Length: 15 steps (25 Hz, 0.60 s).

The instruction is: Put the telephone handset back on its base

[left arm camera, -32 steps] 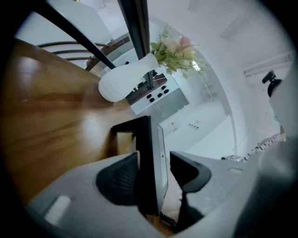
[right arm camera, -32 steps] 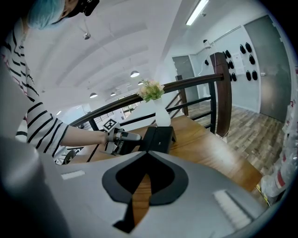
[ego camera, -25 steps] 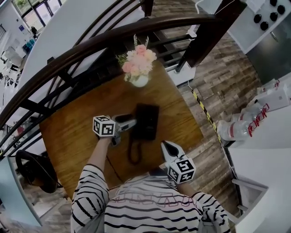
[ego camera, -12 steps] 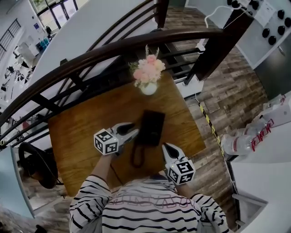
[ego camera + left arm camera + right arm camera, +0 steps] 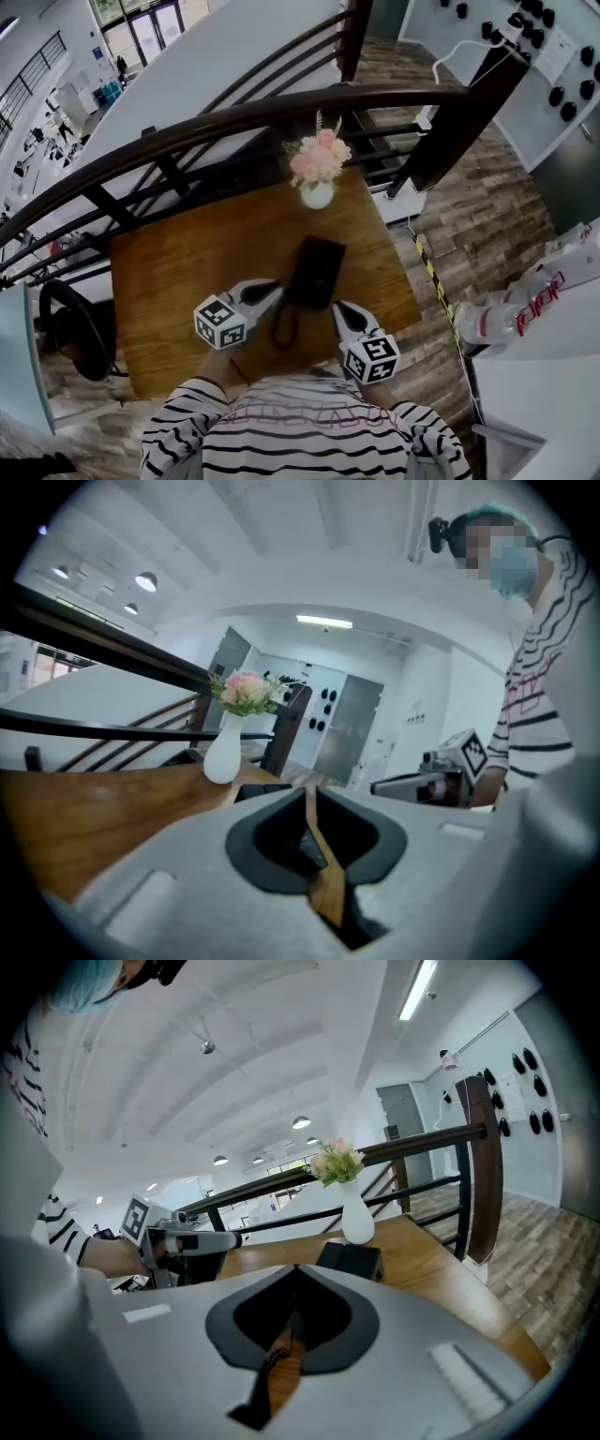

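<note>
Head view, looking steeply down. We see the black telephone (image 5: 316, 270) on the brown wooden table (image 5: 187, 272), with handset and base reading as one dark block. Its coiled black cord (image 5: 281, 326) loops toward the person. The left gripper (image 5: 277, 289) lies just beside the telephone's left edge, its jaws closing to a narrow slit with nothing between them. The right gripper (image 5: 340, 308), jaws together and empty, sits near the telephone's right corner. A white vase of pink flowers (image 5: 317, 194) stands beyond.

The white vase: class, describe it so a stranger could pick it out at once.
Find the wooden table by the dark curved railing. At its far edge, beyond the black telephone, stands the vase. It alone is white and holds pink flowers.
</note>
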Each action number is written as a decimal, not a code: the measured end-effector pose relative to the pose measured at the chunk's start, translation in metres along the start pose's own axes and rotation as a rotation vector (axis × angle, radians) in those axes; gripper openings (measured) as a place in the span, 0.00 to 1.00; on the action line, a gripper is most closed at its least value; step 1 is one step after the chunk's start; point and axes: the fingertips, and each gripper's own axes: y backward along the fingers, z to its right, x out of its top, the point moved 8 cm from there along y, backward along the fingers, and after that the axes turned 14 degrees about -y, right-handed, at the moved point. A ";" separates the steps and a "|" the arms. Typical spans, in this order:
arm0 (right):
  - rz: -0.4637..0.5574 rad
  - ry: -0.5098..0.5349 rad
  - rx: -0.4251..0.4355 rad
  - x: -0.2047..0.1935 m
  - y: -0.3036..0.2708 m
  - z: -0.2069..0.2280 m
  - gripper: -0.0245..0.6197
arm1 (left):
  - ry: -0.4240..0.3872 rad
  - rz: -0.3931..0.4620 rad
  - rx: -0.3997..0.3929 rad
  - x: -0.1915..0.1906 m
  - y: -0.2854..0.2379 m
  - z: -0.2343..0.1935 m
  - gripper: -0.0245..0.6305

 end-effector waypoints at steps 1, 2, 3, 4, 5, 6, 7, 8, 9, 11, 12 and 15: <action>0.000 0.004 0.005 0.000 0.001 -0.001 0.04 | 0.000 0.006 0.012 0.000 0.004 0.003 0.09; -0.001 0.008 0.010 0.000 0.001 -0.003 0.04 | -0.002 0.010 0.024 0.001 0.008 0.007 0.07; -0.002 0.012 0.014 0.000 0.002 -0.005 0.04 | -0.005 0.012 0.035 0.001 0.012 0.011 0.06; -0.003 0.016 0.019 -0.001 0.004 -0.007 0.04 | -0.007 0.012 0.044 0.001 0.016 0.015 0.04; -0.005 0.019 0.022 -0.001 0.005 -0.009 0.04 | -0.006 0.012 0.051 0.001 0.019 0.019 0.04; -0.007 0.020 0.026 -0.001 0.006 -0.011 0.04 | -0.001 0.012 0.055 0.000 0.022 0.023 0.04; -0.010 0.020 0.029 -0.002 0.007 -0.012 0.04 | 0.005 0.014 0.059 -0.001 0.026 0.027 0.04; -0.013 0.021 0.033 -0.003 0.007 -0.014 0.04 | 0.013 0.017 0.064 -0.002 0.028 0.030 0.04; -0.015 0.023 0.037 -0.003 0.007 -0.015 0.04 | 0.019 0.020 0.070 -0.002 0.031 0.033 0.04; -0.018 0.029 0.044 -0.004 0.007 -0.017 0.04 | 0.023 0.022 0.084 -0.004 0.036 0.038 0.04; -0.018 0.031 0.047 -0.004 0.007 -0.018 0.04 | 0.024 0.022 0.091 -0.004 0.039 0.040 0.04; -0.016 0.036 0.052 -0.003 0.006 -0.020 0.04 | 0.025 0.028 0.109 -0.004 0.044 0.043 0.04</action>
